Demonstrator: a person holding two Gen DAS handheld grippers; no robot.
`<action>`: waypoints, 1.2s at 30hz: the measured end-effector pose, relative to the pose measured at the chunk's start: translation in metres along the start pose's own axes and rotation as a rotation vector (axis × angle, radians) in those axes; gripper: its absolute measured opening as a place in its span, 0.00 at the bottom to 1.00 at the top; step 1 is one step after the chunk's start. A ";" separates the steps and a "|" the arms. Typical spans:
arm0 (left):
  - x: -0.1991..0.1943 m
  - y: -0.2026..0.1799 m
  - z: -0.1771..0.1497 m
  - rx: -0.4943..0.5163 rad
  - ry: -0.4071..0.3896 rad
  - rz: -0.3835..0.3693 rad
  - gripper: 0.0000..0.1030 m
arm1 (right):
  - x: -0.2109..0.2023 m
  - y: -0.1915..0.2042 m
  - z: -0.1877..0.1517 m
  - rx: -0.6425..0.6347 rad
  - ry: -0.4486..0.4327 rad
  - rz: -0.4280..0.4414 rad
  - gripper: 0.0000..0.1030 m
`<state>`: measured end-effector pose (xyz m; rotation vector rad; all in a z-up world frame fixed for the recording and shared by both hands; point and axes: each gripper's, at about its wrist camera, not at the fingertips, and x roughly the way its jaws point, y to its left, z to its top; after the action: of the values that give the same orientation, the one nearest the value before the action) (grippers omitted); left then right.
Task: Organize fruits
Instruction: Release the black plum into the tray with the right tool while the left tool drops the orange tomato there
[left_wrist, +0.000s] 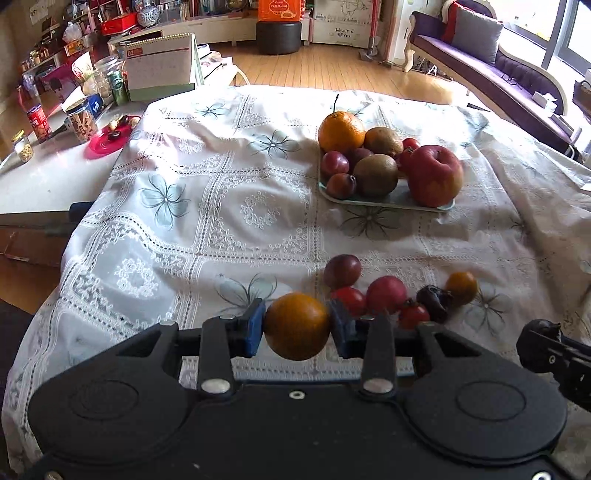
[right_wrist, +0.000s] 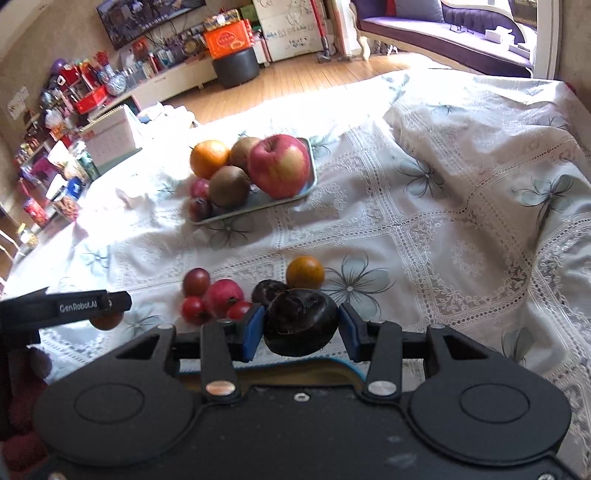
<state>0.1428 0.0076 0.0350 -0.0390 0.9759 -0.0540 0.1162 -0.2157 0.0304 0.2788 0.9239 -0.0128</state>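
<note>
Sunlight is falling across a white lace cloth (left_wrist: 207, 206) with grey flower prints that is covering the tabletop, and a wooden floor with a purple sofa (left_wrist: 491, 55) is showing beyond it.

On the far part of the cloth a pale tray (left_wrist: 391, 201) is carrying a large orange (left_wrist: 340, 132), two kiwis (left_wrist: 375, 174), a big red apple (left_wrist: 434, 175) and several small plums (left_wrist: 334, 164), all crowding against one another. In the right wrist view the same tray (right_wrist: 306, 188) is sitting left of centre, with the apple (right_wrist: 279, 165) at its near right corner.

Nearer the cameras, a loose cluster of small fruit is lying on the cloth: a dark plum (left_wrist: 342, 270), a pinkish red fruit (left_wrist: 386, 294), cherry tomatoes (left_wrist: 349, 300), a dark wrinkled fruit (left_wrist: 434, 302) and a small orange citrus (left_wrist: 461, 288).

The left claw (left_wrist: 297, 326) is pinching a small orange fruit (left_wrist: 297, 326) between its blue pads (left_wrist: 255, 328), holding it just beside the cluster and on its left. The right claw (right_wrist: 300, 322) is gripping a dark, wrinkled, roundish fruit (right_wrist: 300, 322) between its own blue pads (right_wrist: 253, 330), just in front of the same cluster. From the right wrist view, a finger of the left claw (right_wrist: 92, 304) is reaching in at the left edge, with its orange fruit (right_wrist: 107, 320) peeking out beneath it.
</note>
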 end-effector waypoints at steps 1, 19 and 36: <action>-0.005 0.001 -0.006 0.000 0.004 -0.012 0.46 | -0.008 0.001 -0.004 -0.003 -0.005 0.011 0.44; -0.036 -0.025 -0.105 0.084 0.041 0.035 0.46 | -0.015 -0.023 -0.094 0.004 0.166 0.013 0.33; -0.030 -0.024 -0.112 0.081 0.047 0.063 0.46 | -0.028 -0.012 -0.096 -0.052 0.131 0.026 0.27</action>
<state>0.0328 -0.0152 -0.0012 0.0676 1.0202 -0.0366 0.0224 -0.2065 -0.0054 0.2454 1.0490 0.0534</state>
